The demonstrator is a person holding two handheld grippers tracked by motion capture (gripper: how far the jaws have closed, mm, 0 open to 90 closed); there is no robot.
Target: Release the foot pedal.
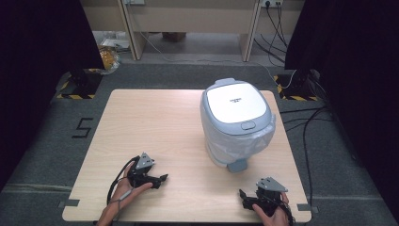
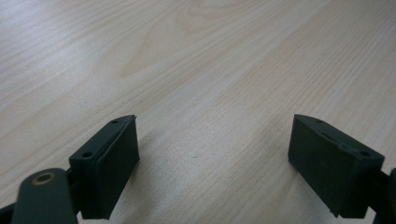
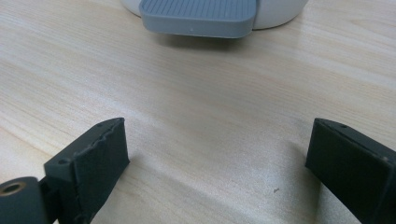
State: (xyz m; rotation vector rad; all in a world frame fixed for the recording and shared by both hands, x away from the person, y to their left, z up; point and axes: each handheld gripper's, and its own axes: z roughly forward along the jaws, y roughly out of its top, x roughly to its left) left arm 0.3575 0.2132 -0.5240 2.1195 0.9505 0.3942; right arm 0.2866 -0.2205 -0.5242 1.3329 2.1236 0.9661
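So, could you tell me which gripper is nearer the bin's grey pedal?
Right. The right gripper sits just in front of the pedal; the left gripper lies farther off, to its left.

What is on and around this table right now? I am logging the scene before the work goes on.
pedal bin: one, white and grey with a clear liner, lid shut, far right part of the table
pedal: one, grey, ribbed, at the bin's foot
table: one, light wood
cables: several, black, on the floor at right
left gripper: one, black, open, near left edge
right gripper: one, black, open, facing the pedal
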